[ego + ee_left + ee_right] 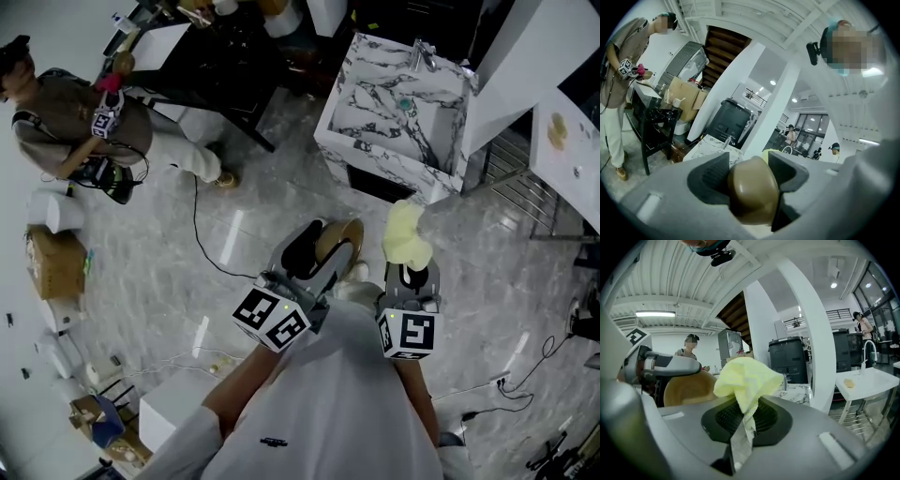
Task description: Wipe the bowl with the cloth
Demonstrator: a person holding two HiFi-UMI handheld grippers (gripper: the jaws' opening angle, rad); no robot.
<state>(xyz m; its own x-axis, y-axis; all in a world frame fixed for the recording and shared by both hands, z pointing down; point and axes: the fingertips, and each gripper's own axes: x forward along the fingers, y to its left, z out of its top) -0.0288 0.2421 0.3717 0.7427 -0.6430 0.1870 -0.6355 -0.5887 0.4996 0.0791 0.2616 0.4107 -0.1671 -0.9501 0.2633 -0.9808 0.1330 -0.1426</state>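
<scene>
The brown bowl [342, 242] sits gripped by its rim in the left claw [749, 168], up in the air. Just right of that claw, not touching, the yellow cloth [746, 376] bunches out of the right claw [746, 420], which is clenched on it

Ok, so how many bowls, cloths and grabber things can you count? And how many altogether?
Bowl: 1, the brown bowl
Cloth: 1, the yellow cloth
Grippers: 2, the left gripper holding the bowl and the right gripper holding the cloth
Total: 4
</scene>
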